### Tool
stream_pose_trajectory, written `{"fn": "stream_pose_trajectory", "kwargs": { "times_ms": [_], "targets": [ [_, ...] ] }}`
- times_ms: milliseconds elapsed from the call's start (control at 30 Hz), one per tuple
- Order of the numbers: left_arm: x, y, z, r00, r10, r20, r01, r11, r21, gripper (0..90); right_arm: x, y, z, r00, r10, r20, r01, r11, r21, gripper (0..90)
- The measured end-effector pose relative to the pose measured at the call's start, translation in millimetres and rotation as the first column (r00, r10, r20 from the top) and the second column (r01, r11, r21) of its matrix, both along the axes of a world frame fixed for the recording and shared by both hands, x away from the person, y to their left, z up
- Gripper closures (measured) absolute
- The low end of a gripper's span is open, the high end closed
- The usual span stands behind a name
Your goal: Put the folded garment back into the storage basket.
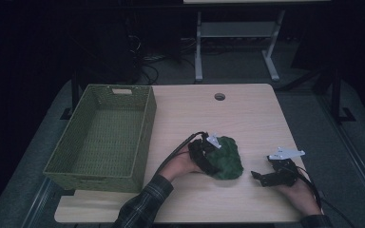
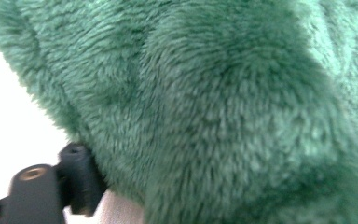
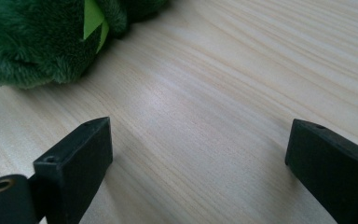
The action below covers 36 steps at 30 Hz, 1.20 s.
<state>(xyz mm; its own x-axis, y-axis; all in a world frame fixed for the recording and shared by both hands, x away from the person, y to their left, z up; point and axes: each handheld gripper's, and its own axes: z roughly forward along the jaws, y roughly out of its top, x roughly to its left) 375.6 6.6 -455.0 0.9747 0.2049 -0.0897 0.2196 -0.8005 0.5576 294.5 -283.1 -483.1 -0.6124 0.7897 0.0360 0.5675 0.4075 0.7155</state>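
I have the left gripper (image 1: 212,153) pushed into the plush (image 1: 228,158) at lower centre of the tabletop (image 1: 247,114); fur hides one jaw, so I cannot tell whether it grips. My right gripper (image 1: 261,176) waits released at lower right, leaving the basket (image 1: 145,137) route free.

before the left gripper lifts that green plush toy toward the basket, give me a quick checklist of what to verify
1. Left gripper against the green plush toy: ok.
2. Jaws shut on the plush: cannot tell, fur hides one jaw in the left gripper view.
3. Right gripper open and apart from the toy: ok.
4. Green woven basket holds nothing visible: ok.
5. Wooden table bare between toy and basket: ok.
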Motion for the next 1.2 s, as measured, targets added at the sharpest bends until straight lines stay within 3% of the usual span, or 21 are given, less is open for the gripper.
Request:
{"fn": "stream_pose_trajectory", "kwargs": {
  "times_ms": [33,67,167,333,567,733,1000,1200],
  "targets": [
    [0.4,0.7,0.9,0.9999,-0.005,-0.009,0.005,1.0,-0.002,29.5,0.0,0.0,0.0,1.0,0.0,0.0,0.0,1.0,0.0,6.8],
    [0.9,1.3,1.8,0.9998,-0.013,-0.016,0.013,0.9999,0.001,40.5,0.0,0.0,0.0,1.0,0.0,0.0,0.0,1.0,0.0,6.7],
    [2.9,2.0,4.3,0.9981,-0.014,-0.061,0.014,0.9999,0.002,55.5,0.0,0.0,0.0,1.0,0.0,0.0,0.0,1.0,0.0,6.8],
    [4.0,3.2,5.6,0.9965,-0.013,-0.083,0.013,0.9999,-0.003,68.2,0.0,0.0,0.0,1.0,0.0,0.0,0.0,1.0,0.0,6.7],
    [4.4,8.4,12.3,0.9945,-0.005,-0.104,0.003,0.9997,-0.023,72.8,0.0,0.2,0.1,1.0,-0.002,-0.001,0.002,1.0,0.0,6.5],
    [3.6,14.4,23.0,0.994,0.014,-0.109,-0.016,0.9998,-0.014,73.1,0.0,0.2,0.0,1.0,-0.002,-0.001,0.002,1.0,0.0,6.5],
    [2.9,24.4,48.8,0.9937,0.054,-0.098,-0.056,0.9982,-0.019,72.9,-0.2,0.3,0.1,1.0,-0.004,-0.005,0.004,1.0,0.001,6.5],
    [2.5,41.7,74.9,0.9931,0.084,-0.082,-0.087,0.9957,-0.032,72.9,-0.2,0.3,0.1,1.0,-0.004,-0.005,0.004,1.0,0.001,6.5]
  ]
}}
